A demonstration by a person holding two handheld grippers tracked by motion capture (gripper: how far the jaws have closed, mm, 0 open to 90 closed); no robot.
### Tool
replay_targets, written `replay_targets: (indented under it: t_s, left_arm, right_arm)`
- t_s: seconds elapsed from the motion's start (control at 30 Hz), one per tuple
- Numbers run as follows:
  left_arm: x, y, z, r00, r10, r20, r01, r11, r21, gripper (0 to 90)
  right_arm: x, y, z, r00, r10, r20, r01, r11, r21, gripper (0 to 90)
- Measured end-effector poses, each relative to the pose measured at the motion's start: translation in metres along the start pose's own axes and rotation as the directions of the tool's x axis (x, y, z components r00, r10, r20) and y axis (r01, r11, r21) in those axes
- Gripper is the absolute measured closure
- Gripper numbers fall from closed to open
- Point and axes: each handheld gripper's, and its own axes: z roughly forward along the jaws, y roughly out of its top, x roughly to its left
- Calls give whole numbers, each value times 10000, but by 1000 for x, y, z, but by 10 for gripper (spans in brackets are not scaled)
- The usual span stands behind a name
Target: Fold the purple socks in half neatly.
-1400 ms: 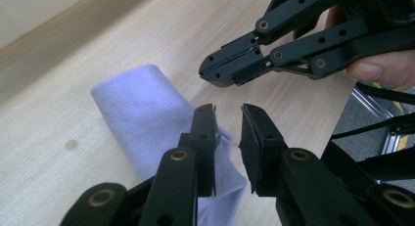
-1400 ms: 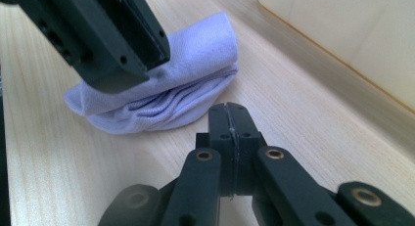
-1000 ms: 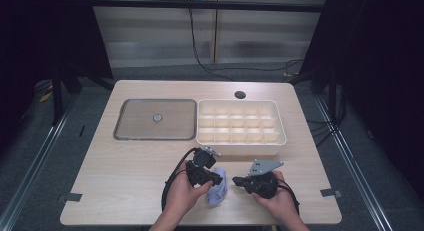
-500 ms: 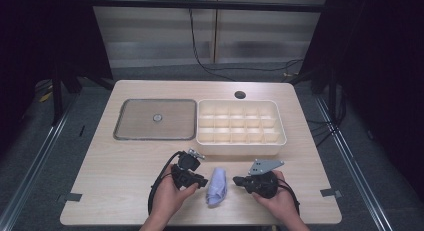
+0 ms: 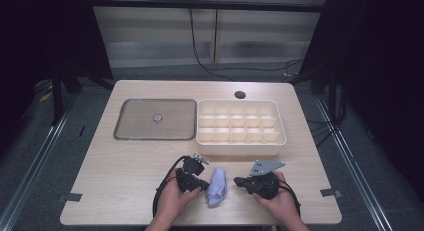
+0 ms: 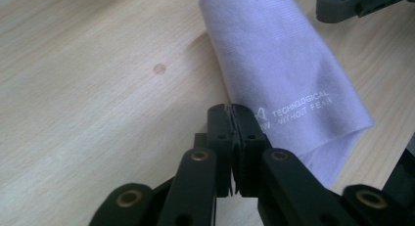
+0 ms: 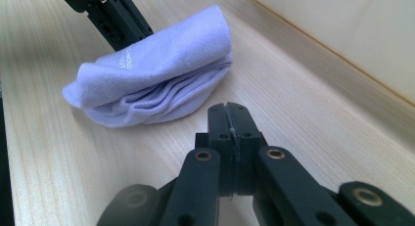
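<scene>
A folded pale lilac cloth [image 5: 216, 186] with white print lies on the table near the front edge, between the two grippers. My left gripper [image 5: 204, 185] lies just left of it, pointing right. In the left gripper view its jaws have just been closing and now meet [image 6: 231, 111] with nothing between them, the tips at the edge of the cloth [image 6: 279, 74]. My right gripper [image 5: 239, 181] rests right of the cloth, pointing left, a short gap away. Its jaws are shut and empty [image 7: 230, 111], and the cloth [image 7: 151, 74] lies ahead of them.
A white box with several compartments [image 5: 241, 146] stands just behind the grippers. Its wall [image 7: 342, 30] runs close by the right gripper. A flat grey lid [image 5: 155, 119] with a small knob lies to its left. A round hole [image 5: 240, 95] is at the table's back.
The left gripper has drawn back to the left, off the cloth, and its jaws have come together. The cloth now lies uncovered. The right gripper has not moved.
</scene>
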Motion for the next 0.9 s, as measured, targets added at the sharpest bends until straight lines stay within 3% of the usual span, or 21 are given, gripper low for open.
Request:
replay_targets:
  t_s: [0.6,0.9]
  left_arm:
    - [-18,14,10,9984,240,506,-233,9996,-156,884]
    - [-14,10,1,9985,367,403,-359,9991,-210,878]
  right_arm:
    - [-6,-1,-6,9985,518,154,-519,9987,21,893]
    - [-9,-2,-17,9948,937,392,-937,9956,-25,862]
